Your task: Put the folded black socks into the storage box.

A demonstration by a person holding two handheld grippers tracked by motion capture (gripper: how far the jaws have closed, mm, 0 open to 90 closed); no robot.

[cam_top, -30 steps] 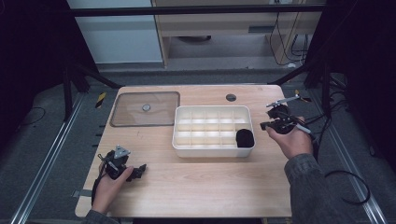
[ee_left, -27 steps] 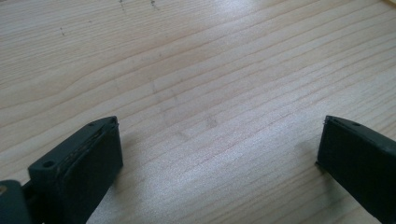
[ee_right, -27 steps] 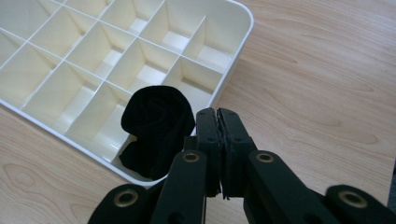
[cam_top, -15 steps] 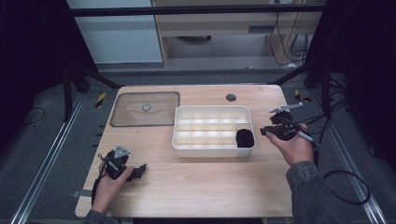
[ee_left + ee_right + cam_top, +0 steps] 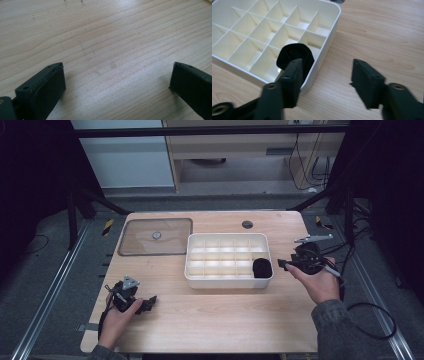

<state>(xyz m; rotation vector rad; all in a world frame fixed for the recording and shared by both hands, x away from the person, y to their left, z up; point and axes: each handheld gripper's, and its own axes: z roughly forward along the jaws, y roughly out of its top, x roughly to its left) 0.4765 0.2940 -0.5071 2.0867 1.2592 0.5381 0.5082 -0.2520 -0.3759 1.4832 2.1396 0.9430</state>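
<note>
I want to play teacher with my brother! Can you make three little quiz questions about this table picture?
1. True or false: the black rolled cloth sits in a corner compartment of the white divided tray.
2. Are the right tongs open or shut?
3. The clear lid lies: A) on the tray, B) on the table beside the tray, C) in a hand.

Key: 1 true; 2 open; 3 B.

- Light wooden table w/ visible grain (image 5: 210,325): rectangular top, small dark round hole (image 5: 247,224) near far edge.
- White plastic divided tray (image 5: 191,270): centre-right, flat on top.
- Clear rectangular lid w/ round knob (image 5: 156,236): far-left, just beside tray.
</note>
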